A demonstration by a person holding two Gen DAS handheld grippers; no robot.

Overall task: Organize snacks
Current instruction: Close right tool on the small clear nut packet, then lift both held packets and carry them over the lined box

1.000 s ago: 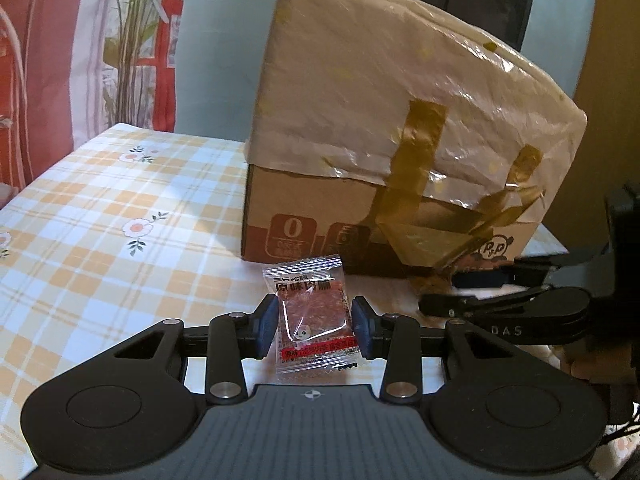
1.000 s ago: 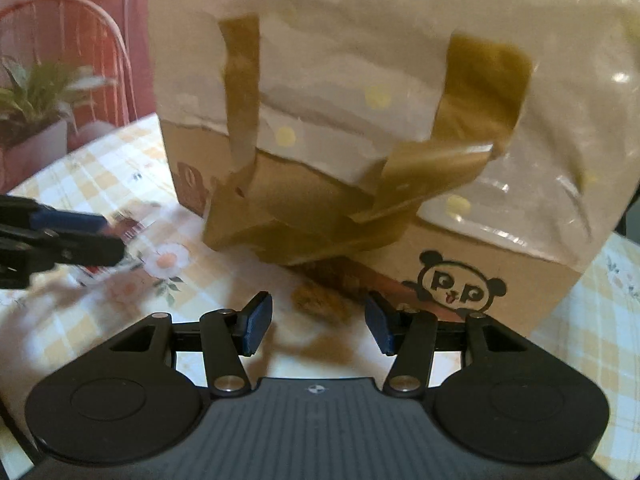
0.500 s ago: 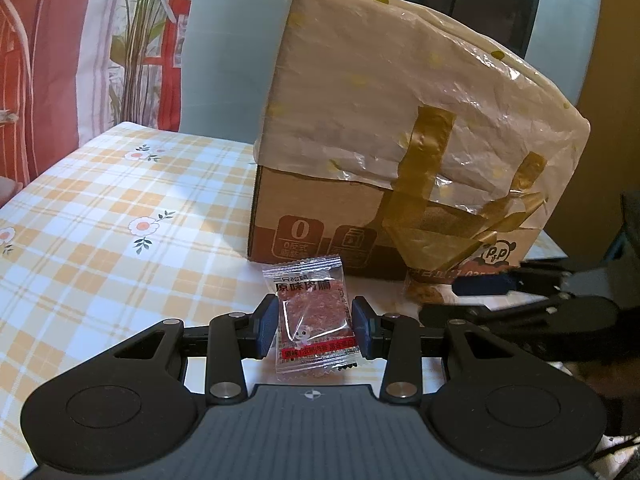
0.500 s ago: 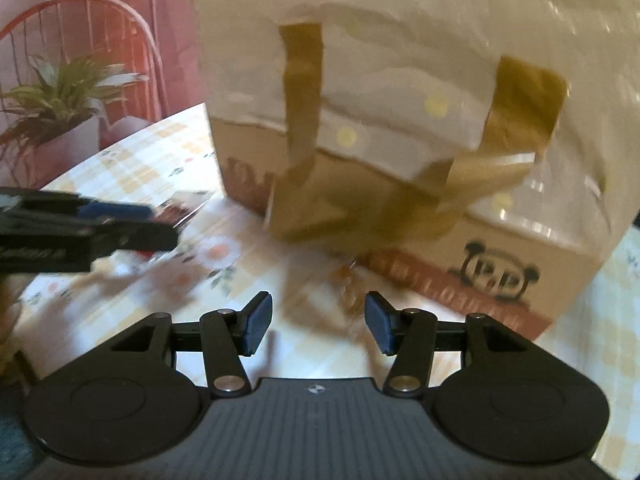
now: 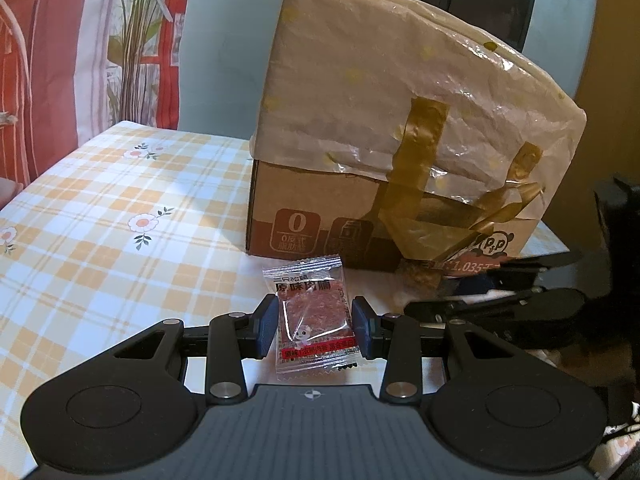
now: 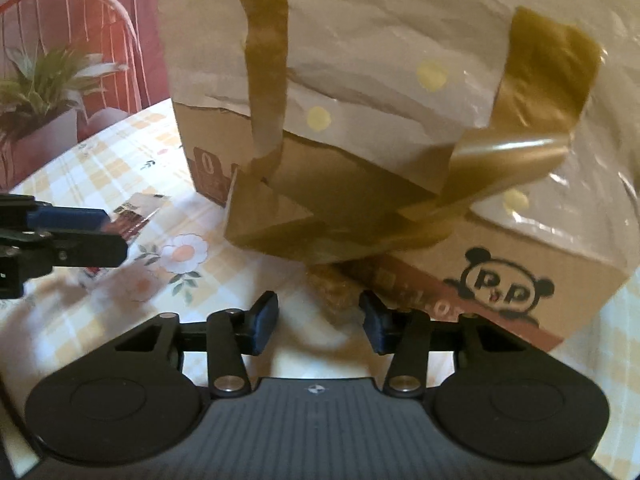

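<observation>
My left gripper (image 5: pixel 314 320) is shut on a clear snack packet (image 5: pixel 312 308) with red meat and red lettering, held just above the table in front of a cardboard box (image 5: pixel 320 208). A crumpled paper bag (image 5: pixel 380 80) with brown handles is draped over the box. At the box's foot lies a brown crumbly snack (image 6: pixel 332 292). My right gripper (image 6: pixel 319 322) straddles it and its jaws are closing, with a gap still showing beside the left pad. The left wrist view shows the right gripper (image 5: pixel 492 284) at the right edge, by the brown snack (image 5: pixel 420 276).
A checked tablecloth with flower prints (image 5: pixel 120 220) covers the table. Behind its far left edge stand a potted plant (image 6: pixel 48 88), a red chair back (image 6: pixel 80 20) and a striped curtain (image 5: pixel 60 60). The box and bag block the middle and right.
The right gripper drew back from the box, then came in again over the brown snack, and its jaws narrowed. The left gripper stayed still with the packet in it.
</observation>
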